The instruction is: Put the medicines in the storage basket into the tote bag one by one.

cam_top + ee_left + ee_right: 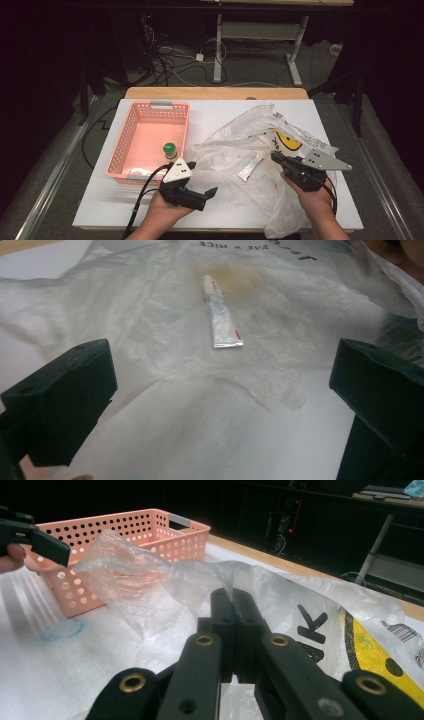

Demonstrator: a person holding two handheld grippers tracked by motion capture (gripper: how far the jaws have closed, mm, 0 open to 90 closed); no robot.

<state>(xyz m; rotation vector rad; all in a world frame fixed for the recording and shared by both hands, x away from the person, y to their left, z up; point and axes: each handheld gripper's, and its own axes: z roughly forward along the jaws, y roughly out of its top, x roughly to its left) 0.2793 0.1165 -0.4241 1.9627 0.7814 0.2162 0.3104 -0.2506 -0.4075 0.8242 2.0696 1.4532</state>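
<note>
- Dark surroundings frame a white tabletop (125, 205) with a wooden edge at its far side; behind it, cables lie on a grey floor beside the legs of another table.
- On the near left of that tabletop stands a pink perforated plastic basket (131, 131), and a small bottle with a round green cap (169, 149) stands upright inside it, close to its near right corner.
- To the right of the basket sprawls a crumpled translucent white plastic bag (225, 165) printed with black letters and a yellow face; it covers much of the table's middle and right.
- A small white squeeze tube with red markings (221, 315) lies flat on the bag's film, between the two grippers in the high view.
- The left gripper (202, 196), held in the person's left hand (162, 212), sits near the table's front edge, just below the basket; its black jaws stand wide apart with nothing between them, and in the left gripper view the tube lies ahead of them, well clear of both pads.
- The right gripper (276, 157), held in the right hand (312, 197), has its jaws pressed together on a fold of the plastic bag, pinching the film so that it rises in a taut ridge toward the basket in the right gripper view.
</note>
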